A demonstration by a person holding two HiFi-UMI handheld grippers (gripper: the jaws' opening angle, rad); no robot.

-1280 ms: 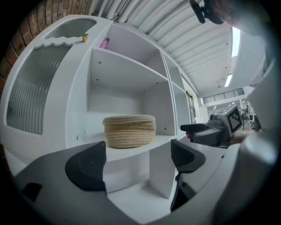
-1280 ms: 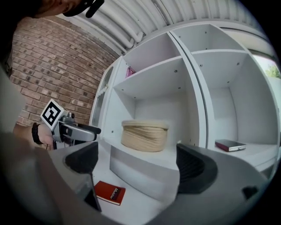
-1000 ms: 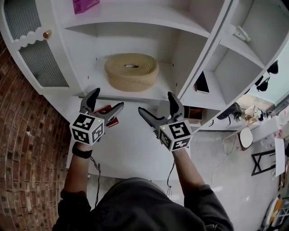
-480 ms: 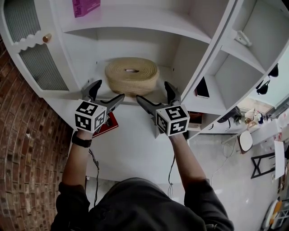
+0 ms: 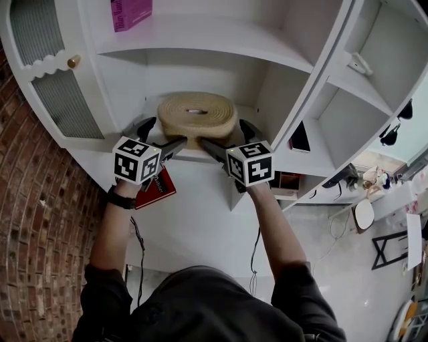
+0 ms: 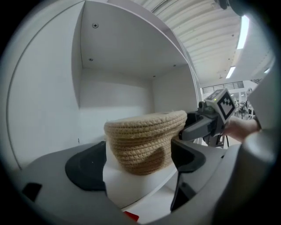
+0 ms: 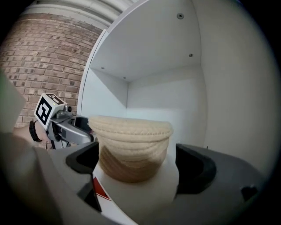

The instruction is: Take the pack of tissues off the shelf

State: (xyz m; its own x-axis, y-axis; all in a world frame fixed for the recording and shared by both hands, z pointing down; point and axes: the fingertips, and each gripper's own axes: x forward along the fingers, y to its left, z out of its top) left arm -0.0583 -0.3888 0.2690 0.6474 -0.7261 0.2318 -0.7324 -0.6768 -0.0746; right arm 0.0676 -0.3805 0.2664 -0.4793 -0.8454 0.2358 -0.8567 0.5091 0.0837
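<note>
A magenta pack lies on the upper shelf at the top left of the head view, partly cut off by the frame edge. One shelf below sits a round woven rope basket. My left gripper and right gripper are both open at that lower shelf's front edge, one at each side of the basket and holding nothing. The basket fills the space ahead of the left gripper. It also stands before the right gripper as a tan basket. Neither gripper view shows the magenta pack.
The white shelf unit has a ribbed-glass door open at the left and more compartments to the right. A red flat item lies on the counter under the left gripper. A brick wall runs along the left.
Both grippers have risen and moved forward to the edge of the basket's shelf and come closer together. Their jaws stay open.
</note>
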